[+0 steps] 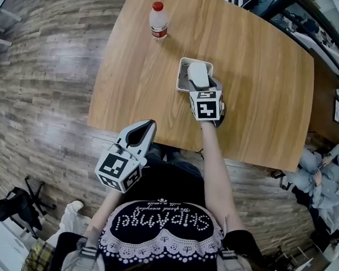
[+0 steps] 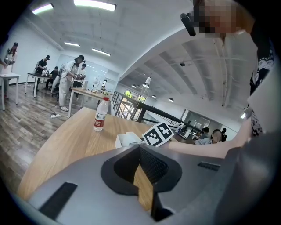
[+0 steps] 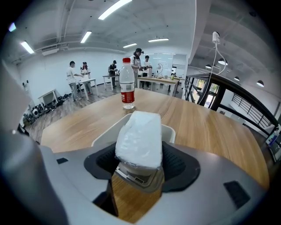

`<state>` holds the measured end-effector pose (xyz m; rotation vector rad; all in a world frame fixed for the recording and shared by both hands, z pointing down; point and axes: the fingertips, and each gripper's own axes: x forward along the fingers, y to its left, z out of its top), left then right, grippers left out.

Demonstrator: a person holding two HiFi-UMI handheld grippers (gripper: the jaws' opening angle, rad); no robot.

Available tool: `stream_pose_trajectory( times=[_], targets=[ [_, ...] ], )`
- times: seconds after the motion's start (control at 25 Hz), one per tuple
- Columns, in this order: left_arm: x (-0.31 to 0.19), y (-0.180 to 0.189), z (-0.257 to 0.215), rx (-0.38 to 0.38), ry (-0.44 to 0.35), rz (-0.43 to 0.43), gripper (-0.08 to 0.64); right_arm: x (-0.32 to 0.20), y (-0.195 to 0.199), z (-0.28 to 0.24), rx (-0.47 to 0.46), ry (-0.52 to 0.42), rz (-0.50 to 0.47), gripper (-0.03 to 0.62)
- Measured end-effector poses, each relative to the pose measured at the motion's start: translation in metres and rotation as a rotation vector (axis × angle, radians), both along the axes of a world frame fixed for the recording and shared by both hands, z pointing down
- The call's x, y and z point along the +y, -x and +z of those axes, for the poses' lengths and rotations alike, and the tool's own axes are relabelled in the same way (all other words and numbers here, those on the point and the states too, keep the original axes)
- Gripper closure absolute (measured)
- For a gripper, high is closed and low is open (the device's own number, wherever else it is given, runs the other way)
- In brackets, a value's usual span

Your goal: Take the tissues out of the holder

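The right gripper (image 1: pixel 198 87) reaches over the wooden table (image 1: pixel 257 80), and its fingers (image 3: pixel 175 163) pinch a plastic-wrapped tissue pack (image 3: pixel 139 138) from both sides. The pack stands tilted, its lower end in the white holder (image 1: pixel 183 76) near the middle of the table. A red-capped water bottle (image 1: pixel 158 19) stands upright beyond it, well apart. The left gripper (image 1: pixel 147 126) hangs off the near table edge, fingers (image 2: pixel 151 165) slightly spread, nothing between them.
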<state>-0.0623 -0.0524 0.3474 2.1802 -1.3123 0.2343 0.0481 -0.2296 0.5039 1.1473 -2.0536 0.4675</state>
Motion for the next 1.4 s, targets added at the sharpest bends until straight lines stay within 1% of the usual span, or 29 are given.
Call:
stream_pose_trajectory(
  times=[0.16, 0.32, 0.56, 0.68, 0.84, 0.96, 1.2, 1.4],
  targets=[
    [-0.001, -0.009, 0.002, -0.008, 0.005, -0.003, 0.554, 0.001, -0.008, 0.001, -0.02, -0.001, -0.01, 0.31],
    [-0.01, -0.016, 0.003, 0.001, -0.011, -0.012, 0.554, -0.006, -0.024, 0.0, -0.033, -0.006, 0.009, 0.31],
    [-0.005, 0.008, -0.001, -0.021, 0.002, -0.056, 0.554, -0.003, -0.017, -0.014, -0.108, -0.023, 0.034, 0.311],
    [-0.002, 0.021, 0.0, -0.032, 0.016, -0.097, 0.554, 0.002, -0.019, -0.021, -0.14, -0.024, 0.043, 0.311],
    [-0.009, 0.046, -0.005, -0.063, -0.013, -0.136, 0.554, -0.002, -0.016, -0.04, -0.182, -0.06, 0.047, 0.311],
    [-0.007, 0.057, -0.009, -0.08, -0.025, -0.156, 0.554, 0.004, -0.014, -0.056, -0.223, -0.086, 0.042, 0.313],
    [-0.002, 0.06, -0.008, -0.101, -0.019, -0.159, 0.554, 0.018, -0.022, -0.096, -0.292, -0.151, 0.049, 0.313],
    [-0.001, 0.058, -0.008, -0.1, -0.025, -0.141, 0.554, 0.037, -0.029, -0.117, -0.331, -0.186, 0.062, 0.313]
  ],
)
